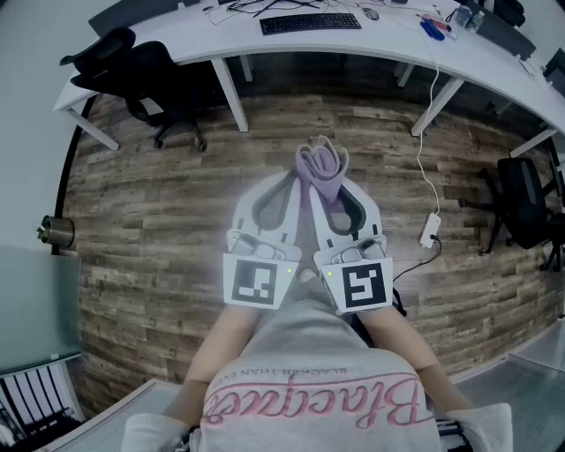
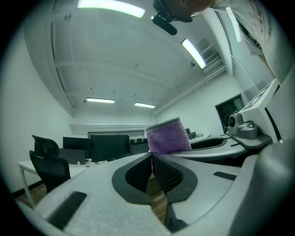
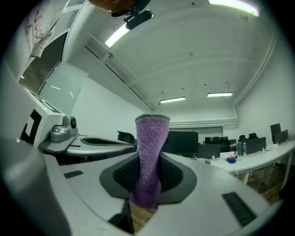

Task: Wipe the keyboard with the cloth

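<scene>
A black keyboard [image 1: 309, 22] lies on the long white desk [image 1: 397, 48] far ahead of me. Both grippers hang side by side over the wooden floor, well short of that desk. My right gripper [image 1: 328, 190] [image 3: 148, 160] is shut on a purple cloth [image 1: 320, 166] [image 3: 150, 147], which is folded and sticks out past the fingertips. My left gripper [image 1: 284, 187] [image 2: 151, 155] is shut, its pads pressed together with nothing between them. In the left gripper view the purple cloth [image 2: 168, 136] shows just beyond and to the right of the jaws.
A black office chair [image 1: 146, 75] stands under the desk at the left, another chair [image 1: 525, 207] at the right. A white power strip [image 1: 430, 229] with its cable lies on the floor. Cables and small items crowd the desk around the keyboard. Monitors [image 3: 184, 140] line other desks.
</scene>
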`<state>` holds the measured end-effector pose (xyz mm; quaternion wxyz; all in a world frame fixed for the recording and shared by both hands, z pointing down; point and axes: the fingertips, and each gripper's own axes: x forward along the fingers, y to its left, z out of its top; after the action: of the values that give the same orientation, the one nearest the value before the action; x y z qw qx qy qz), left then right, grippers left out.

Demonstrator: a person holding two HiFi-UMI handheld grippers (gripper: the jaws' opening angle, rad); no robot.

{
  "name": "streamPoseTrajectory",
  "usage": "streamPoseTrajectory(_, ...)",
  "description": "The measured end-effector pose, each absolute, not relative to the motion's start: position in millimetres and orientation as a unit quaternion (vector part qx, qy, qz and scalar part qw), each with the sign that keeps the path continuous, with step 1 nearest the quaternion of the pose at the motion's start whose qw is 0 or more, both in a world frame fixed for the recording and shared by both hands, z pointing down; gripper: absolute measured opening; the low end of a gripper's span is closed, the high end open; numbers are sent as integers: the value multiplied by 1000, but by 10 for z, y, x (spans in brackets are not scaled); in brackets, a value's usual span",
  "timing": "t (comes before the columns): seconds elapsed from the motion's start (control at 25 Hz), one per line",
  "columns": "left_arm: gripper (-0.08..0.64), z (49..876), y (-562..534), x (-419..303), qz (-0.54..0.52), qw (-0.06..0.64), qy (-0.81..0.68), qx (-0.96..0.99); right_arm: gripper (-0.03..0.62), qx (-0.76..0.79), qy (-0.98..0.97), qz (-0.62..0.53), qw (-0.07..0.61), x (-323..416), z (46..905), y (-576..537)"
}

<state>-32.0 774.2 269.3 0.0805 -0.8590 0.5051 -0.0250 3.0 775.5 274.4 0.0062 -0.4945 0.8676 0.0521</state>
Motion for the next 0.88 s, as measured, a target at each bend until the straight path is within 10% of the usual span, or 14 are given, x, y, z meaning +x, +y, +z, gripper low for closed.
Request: streamPoseTrajectory(0.88,6,2877,6826,-651,-32,55,510,-858,86,-478,876,73,5,-258,2782,6921)
